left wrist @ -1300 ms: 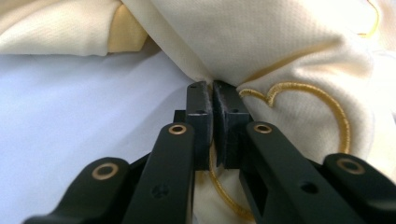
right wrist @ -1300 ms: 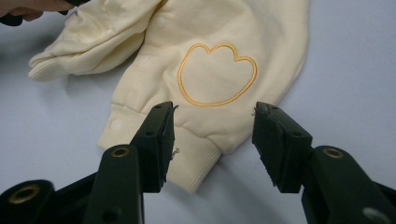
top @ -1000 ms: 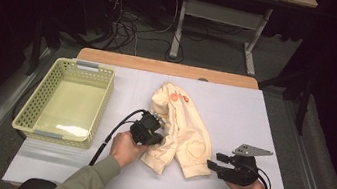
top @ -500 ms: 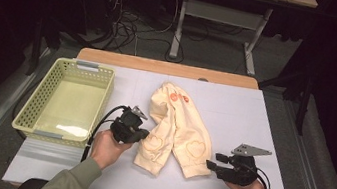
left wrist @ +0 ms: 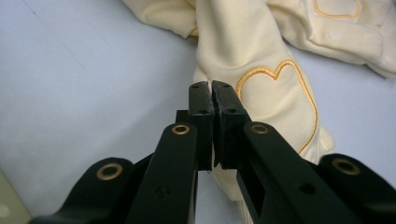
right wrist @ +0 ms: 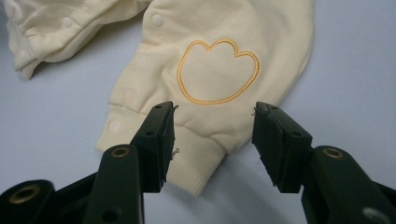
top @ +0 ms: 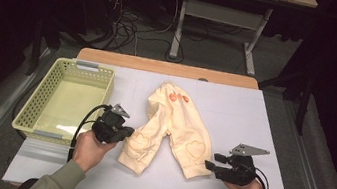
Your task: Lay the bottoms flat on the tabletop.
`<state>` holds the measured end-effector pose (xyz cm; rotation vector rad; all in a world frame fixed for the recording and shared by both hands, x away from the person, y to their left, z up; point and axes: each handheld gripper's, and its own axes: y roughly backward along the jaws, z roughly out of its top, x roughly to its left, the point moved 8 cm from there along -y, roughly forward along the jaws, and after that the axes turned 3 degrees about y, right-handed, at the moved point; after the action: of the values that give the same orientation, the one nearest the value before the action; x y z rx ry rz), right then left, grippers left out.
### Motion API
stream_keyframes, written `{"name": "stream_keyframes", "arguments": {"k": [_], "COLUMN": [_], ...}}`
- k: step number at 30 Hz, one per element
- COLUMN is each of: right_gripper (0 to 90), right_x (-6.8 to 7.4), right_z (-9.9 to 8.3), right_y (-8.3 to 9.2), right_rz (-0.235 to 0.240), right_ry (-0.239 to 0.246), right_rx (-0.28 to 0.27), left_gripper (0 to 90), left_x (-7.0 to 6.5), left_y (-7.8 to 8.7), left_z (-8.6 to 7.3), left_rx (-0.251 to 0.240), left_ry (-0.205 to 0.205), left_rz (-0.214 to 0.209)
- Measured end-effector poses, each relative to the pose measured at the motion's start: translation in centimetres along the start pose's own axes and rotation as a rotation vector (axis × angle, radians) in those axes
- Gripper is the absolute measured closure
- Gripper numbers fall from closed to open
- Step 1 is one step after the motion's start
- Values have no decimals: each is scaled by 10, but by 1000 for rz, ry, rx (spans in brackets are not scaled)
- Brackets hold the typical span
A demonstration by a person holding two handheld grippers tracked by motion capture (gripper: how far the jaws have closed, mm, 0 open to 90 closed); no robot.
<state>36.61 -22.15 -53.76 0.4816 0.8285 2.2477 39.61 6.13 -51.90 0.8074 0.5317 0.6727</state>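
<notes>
Between both grippers, cream baby trousers (top: pixel 172 125), flat on table (top: pixel 274 120)

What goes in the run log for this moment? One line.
left hand-held gripper: shut, empty | right hand-held gripper: open at cuff | baby trousers: flat on table

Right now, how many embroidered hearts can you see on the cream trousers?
2: one heart on the leg by the left gripper, one heart on the leg before the right gripper. More may be hidden underneath.
</notes>
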Motion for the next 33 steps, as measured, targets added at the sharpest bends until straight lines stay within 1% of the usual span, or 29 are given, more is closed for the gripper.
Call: {"name": "stream_keyframes", "arguments": {"k": [3,5,6,7,8,9,11,13,16,18,20,22,24,26,27,30,33], "right_gripper": [492,492,491,491,491,491,491,491,491,491,491,489,487,487,487,486,487], "right_x": [1,1,1,1,1,1,1,2,2,2,2,1,0,0,0,1,1], "right_z": [0,0,0,0,0,0,0,0,0,0,0,0,0,0,0,-1,-1], "right_y": [-1,-1,-1,-1,-1,-1,-2,-3,-4,-4,-4,-4,-4,-3,-3,-4,-3], "right_rz": [0,1,2,2,2,3,3,3,4,3,3,4,2,2,2,6,7], "right_ry": [-3,2,1,2,2,2,1,1,6,5,3,-1,0,-3,-3,1,-2], "right_rx": [5,4,3,3,3,4,8,10,12,13,13,12,11,11,11,13,13], "left_gripper": [846,835,834,812,790,790,763,734,712,695,680,644,617,593,593,546,543], "left_x": [2,4,7,8,8,10,15,18,19,17,16,17,18,19,20,23,26], "left_y": [12,17,20,22,22,23,24,23,18,14,10,7,4,3,1,-4,-9], "left_z": [-2,-5,-9,-11,-11,-13,-19,-22,-22,-19,-15,-12,-9,-8,-6,-2,6], "left_rx": [-26,-28,-27,-30,-30,-29,-24,-14,-8,-13,-14,-13,-17,-14,-13,5,12], "left_ry": [10,10,11,14,14,16,31,45,44,36,37,36,49,51,54,65,73], "left_rz": [3,10,21,29,29,34,38,35,31,25,20,21,16,19,25,41,51]}}
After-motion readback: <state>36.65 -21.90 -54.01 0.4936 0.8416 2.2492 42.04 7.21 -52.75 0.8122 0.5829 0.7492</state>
